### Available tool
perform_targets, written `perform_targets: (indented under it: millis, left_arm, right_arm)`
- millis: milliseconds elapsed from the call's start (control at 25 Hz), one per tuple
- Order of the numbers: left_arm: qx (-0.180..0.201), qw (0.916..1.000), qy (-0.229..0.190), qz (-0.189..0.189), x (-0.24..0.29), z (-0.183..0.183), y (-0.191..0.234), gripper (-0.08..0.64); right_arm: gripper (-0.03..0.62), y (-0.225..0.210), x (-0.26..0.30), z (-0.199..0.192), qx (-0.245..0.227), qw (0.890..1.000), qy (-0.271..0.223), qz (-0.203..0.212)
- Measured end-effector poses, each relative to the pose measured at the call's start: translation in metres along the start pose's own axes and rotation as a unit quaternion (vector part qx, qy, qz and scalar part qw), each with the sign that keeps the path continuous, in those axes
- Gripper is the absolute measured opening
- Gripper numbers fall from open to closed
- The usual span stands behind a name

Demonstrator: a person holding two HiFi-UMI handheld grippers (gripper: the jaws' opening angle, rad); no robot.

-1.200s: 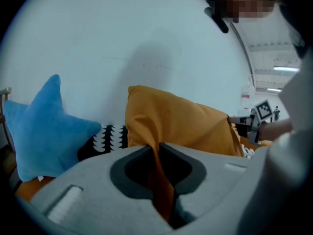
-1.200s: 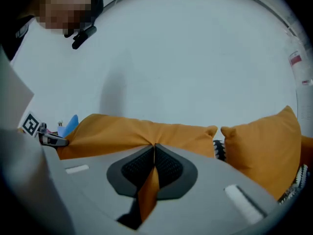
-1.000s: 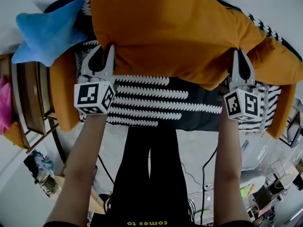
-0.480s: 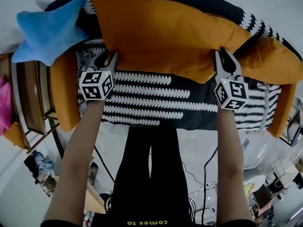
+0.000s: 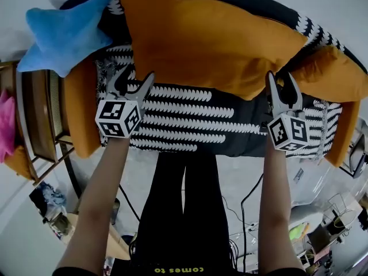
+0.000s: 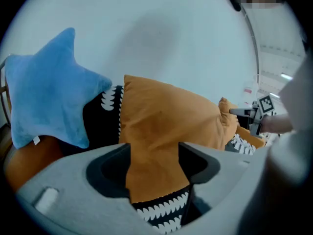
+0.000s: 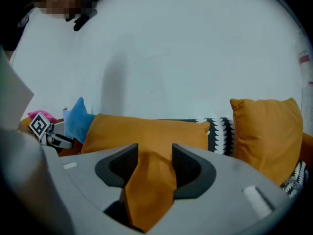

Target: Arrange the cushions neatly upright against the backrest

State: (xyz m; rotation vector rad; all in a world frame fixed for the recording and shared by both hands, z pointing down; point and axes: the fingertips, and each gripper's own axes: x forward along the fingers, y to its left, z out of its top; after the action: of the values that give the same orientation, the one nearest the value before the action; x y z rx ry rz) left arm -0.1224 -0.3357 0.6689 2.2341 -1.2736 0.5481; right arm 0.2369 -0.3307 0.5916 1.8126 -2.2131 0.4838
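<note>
A big orange cushion [image 5: 207, 45] leans upright against the backrest of the sofa, whose seat has a black-and-white patterned cover [image 5: 195, 125]. My left gripper [image 5: 137, 78] is at the cushion's lower left corner and my right gripper [image 5: 280, 78] at its lower right corner. Both sets of jaws have just been opening and now stand spread. In the left gripper view the orange cushion [image 6: 166, 121] has its corner loose between the jaws of the left gripper [image 6: 154, 155]. In the right gripper view the orange cushion [image 7: 146, 131] likewise hangs between the jaws of the right gripper [image 7: 154, 160].
A blue star cushion [image 5: 63, 36] rests at the sofa's left end, above an orange armrest [image 5: 80, 114]. A second orange cushion [image 5: 330, 76] stands at the right end. A wooden rack [image 5: 40, 119] with a pink thing [image 5: 6, 125] is left of the sofa. Cables lie on the floor [image 5: 241, 211].
The big orange cushion went from held out over the seat to leaning back against the backrest. Both grippers dropped toward the seat's front and their jaws spread apart.
</note>
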Motion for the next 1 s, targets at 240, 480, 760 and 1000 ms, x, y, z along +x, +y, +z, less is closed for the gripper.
perform_targets:
  millis: [240,480,760,1000]
  left_arm:
    - [0.029,0.9994,-0.019,0.0,-0.034,0.008,-0.014,0.305]
    - [0.033,0.9979,-0.053,-0.018,-0.074,0.017,-0.034,0.0]
    - [0.047,0.9944,-0.086,-0.04,-0.11,0.064,-0.067,-0.001]
    - [0.066,0.9909,-0.106,-0.05,-0.159,0.127,-0.091,-0.002]
  right_arm:
    - [0.065,0.004,-0.037,0.019,0.009,1.0,-0.028,-0.002]
    - [0.011,0.031,-0.067,0.027,0.017,0.999,-0.038,0.001]
    - [0.011,0.079,-0.107,0.05,0.068,0.996,-0.059,-0.007]
    - [0.011,0.114,-0.135,0.108,0.078,0.994,-0.075,0.005]
